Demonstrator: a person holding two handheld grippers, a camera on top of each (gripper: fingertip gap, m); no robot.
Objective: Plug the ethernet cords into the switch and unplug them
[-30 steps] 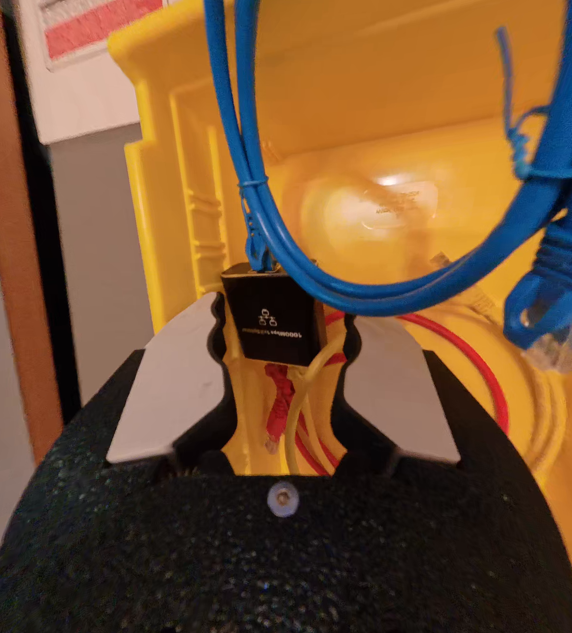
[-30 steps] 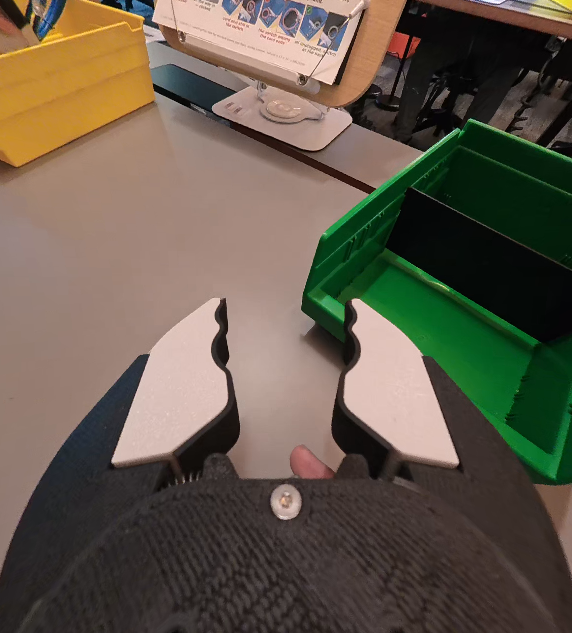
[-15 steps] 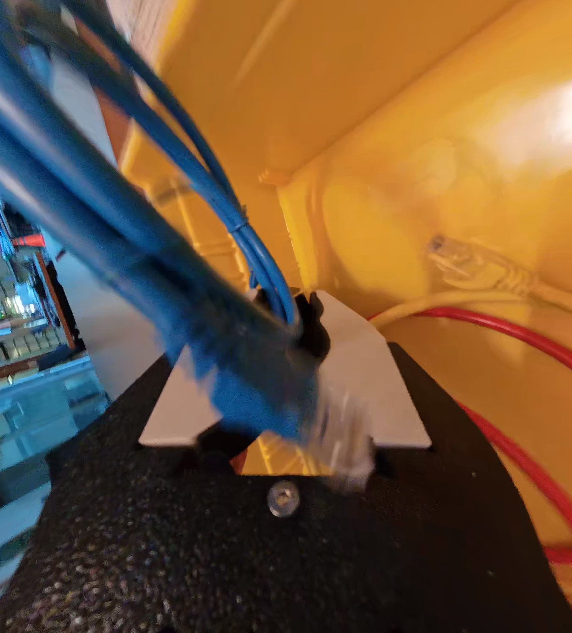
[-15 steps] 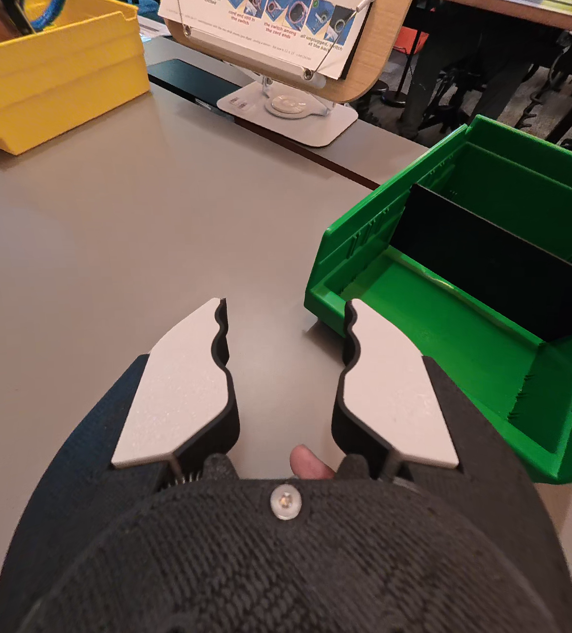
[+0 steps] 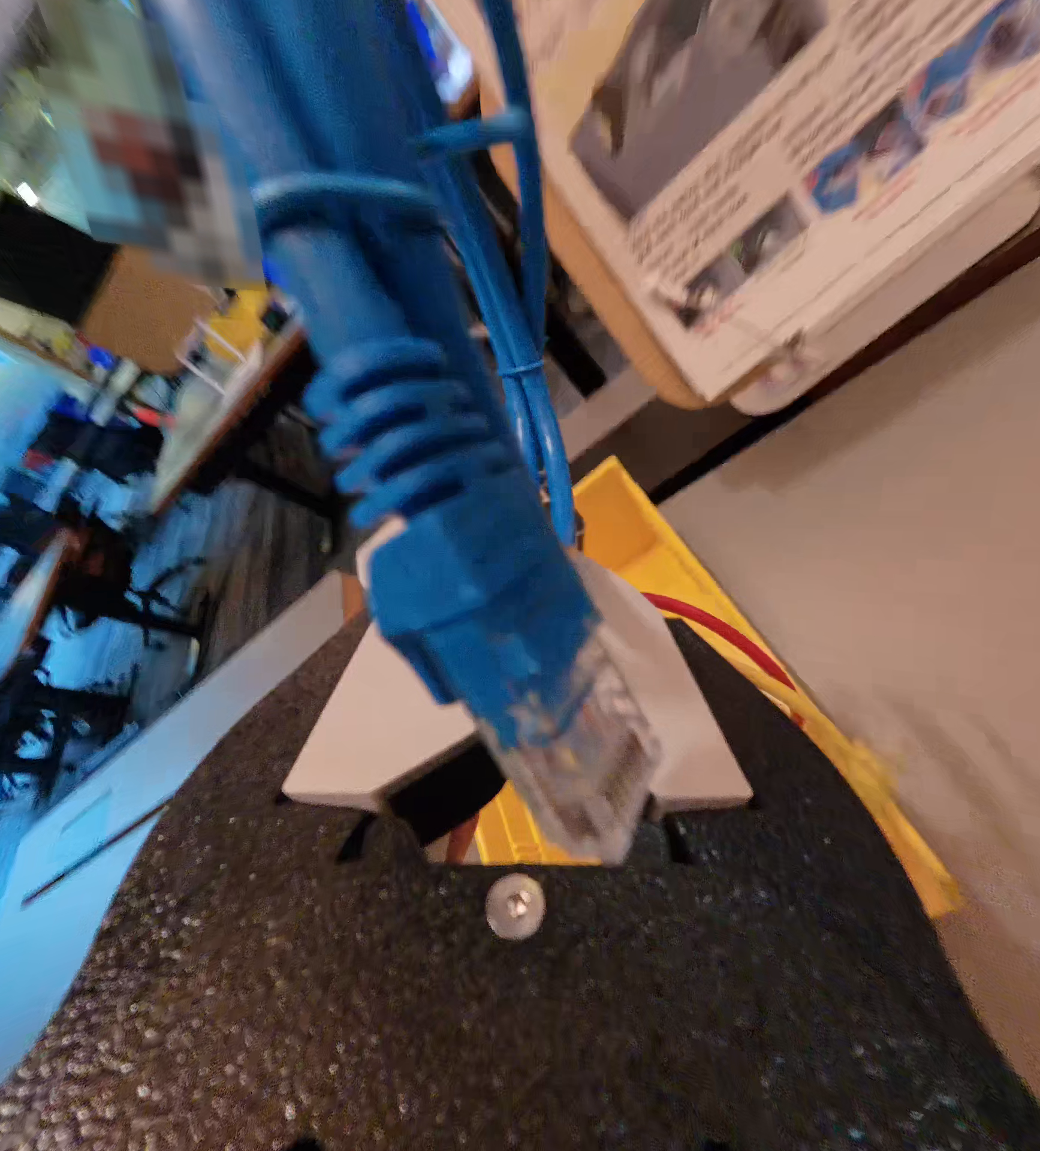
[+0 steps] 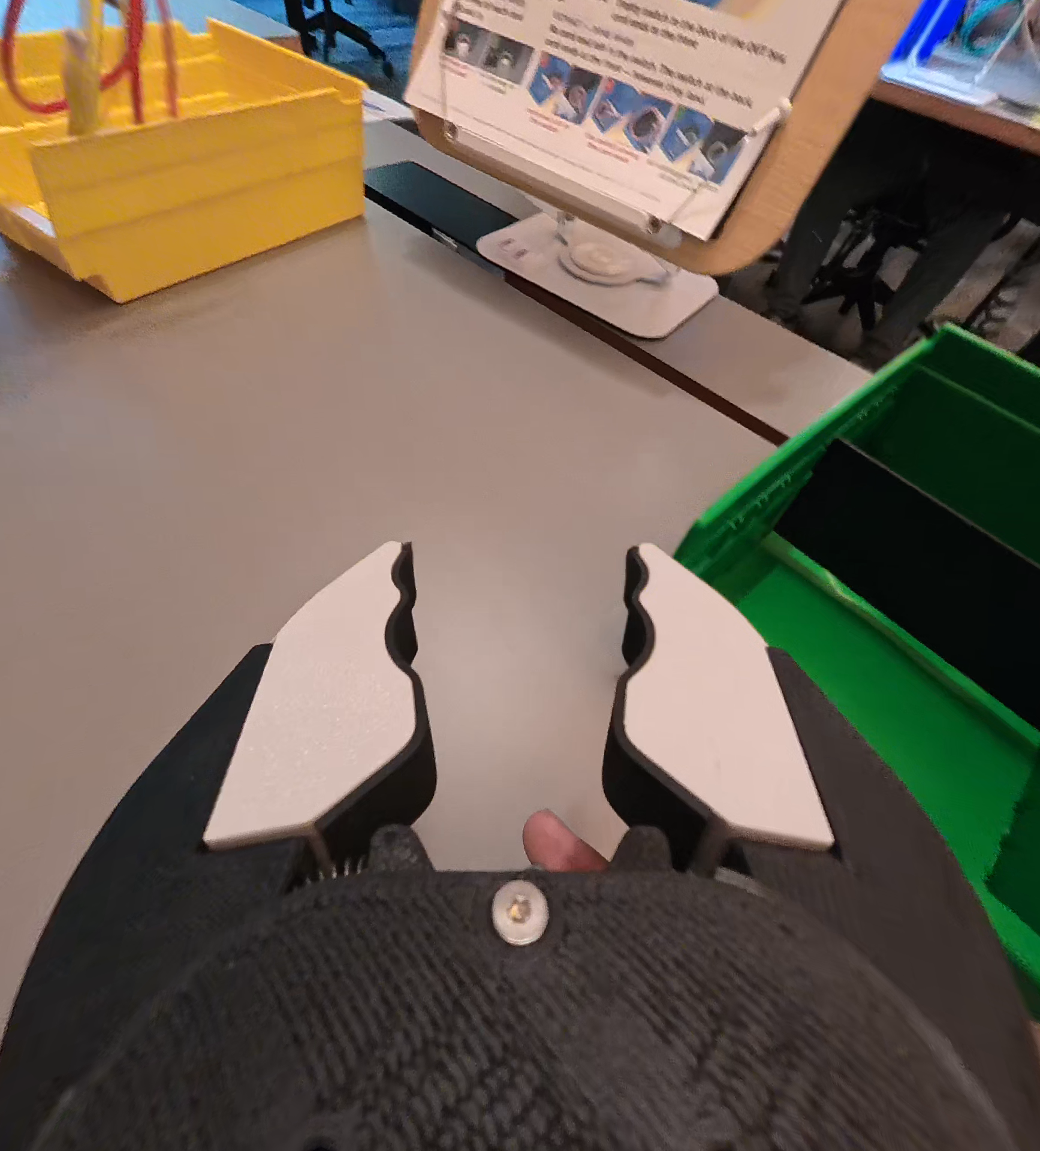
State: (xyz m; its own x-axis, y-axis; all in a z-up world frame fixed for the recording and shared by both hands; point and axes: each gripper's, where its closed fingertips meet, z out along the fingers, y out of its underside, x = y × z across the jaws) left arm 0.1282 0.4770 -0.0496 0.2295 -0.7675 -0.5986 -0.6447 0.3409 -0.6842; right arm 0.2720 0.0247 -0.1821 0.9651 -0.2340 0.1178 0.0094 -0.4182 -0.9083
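Two hand-held grippers: left (image 5: 558, 560) tilted, closed, its grasp hidden behind blue cord (image 5: 480, 598), right (image 6: 517, 598) level, spread, empty.

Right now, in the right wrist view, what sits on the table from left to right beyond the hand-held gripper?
Yellow bin → instruction stand → green bin.

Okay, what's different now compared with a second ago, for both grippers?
The left gripper, open around the black switch in the yellow bin a second ago, has shut and lifted out of the bin; what it grips is hidden behind the blue ethernet cord hanging in front. The right gripper stayed open over the table beside the green bin, shifting only slightly.
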